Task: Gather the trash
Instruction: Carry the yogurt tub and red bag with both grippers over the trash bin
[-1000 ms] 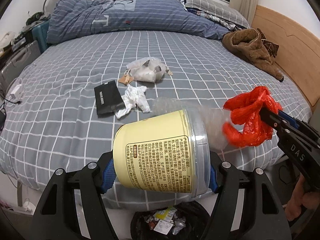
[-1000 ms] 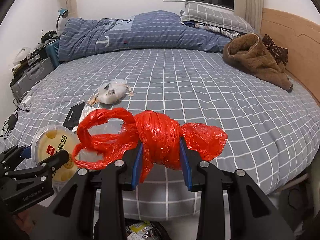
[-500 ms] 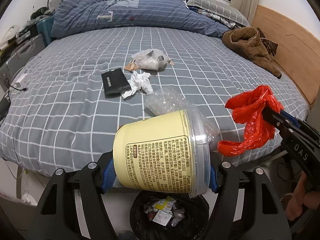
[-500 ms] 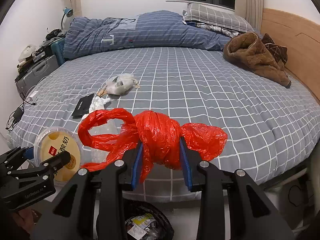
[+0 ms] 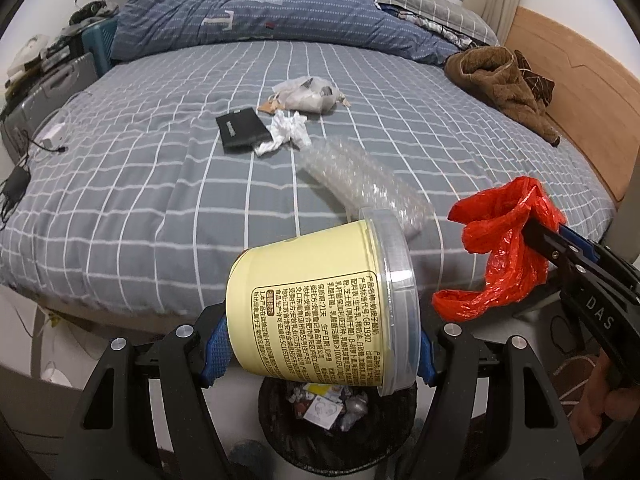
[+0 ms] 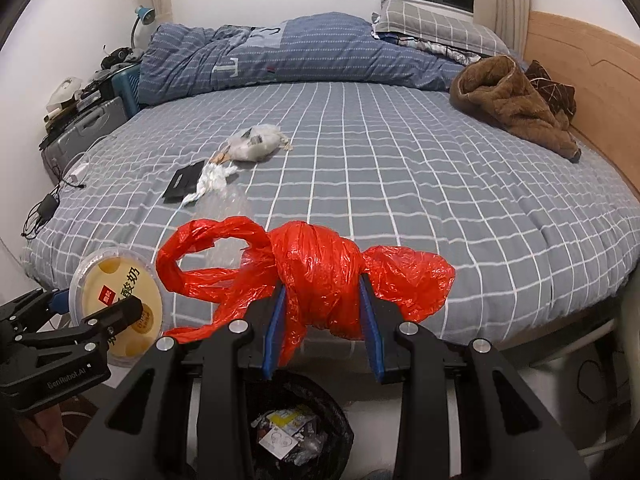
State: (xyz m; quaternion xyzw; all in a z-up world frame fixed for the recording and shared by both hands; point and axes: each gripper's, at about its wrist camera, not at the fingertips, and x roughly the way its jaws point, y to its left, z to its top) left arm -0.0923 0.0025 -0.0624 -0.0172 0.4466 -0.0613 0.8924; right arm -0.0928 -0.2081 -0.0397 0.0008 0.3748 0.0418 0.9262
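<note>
Trash bin [image 5: 336, 420] sits on the floor right below both grippers, at the foot of the bed [image 5: 160, 200], black liner already part full of wrappers. That is the relation the drop turns on: both loads hang near-vertically over its mouth, w/ nothing between them and the opening.

Left gripper [image 5: 320, 344] is clamped wide on a pale yellow tub [image 5: 316, 304], blue pads pressing its base on one side and its clear-lidded end on the other. Tub lies on its side across the fingers, long axis running pad to pad, lid end toward the right gripper. In the left wrist view the tub's lower edge overlaps the bin rim, so it looks about centred over the bin (hard to judge height above it).

Right gripper [image 6: 322, 320] is closed narrow on the knotted middle of a red plastic bag [image 6: 316, 272], loose tails spilling both sides; the left tail droops toward the tub. Bin shows directly under its fingers in the right wrist view [image 6: 296, 432].

Both look equally near, I'd judge; the soft bag should fall cleanly, while the tub could catch the rim if it tips.

Left on the bed, well apart from the grippers: bubble wrap [image 5: 360, 184], crumpled tissue [image 5: 286, 132], a black wallet-like item [image 5: 242, 134], a clear bag of scraps [image 5: 306, 94]. Brown garment [image 5: 500, 84] near the headboard.
</note>
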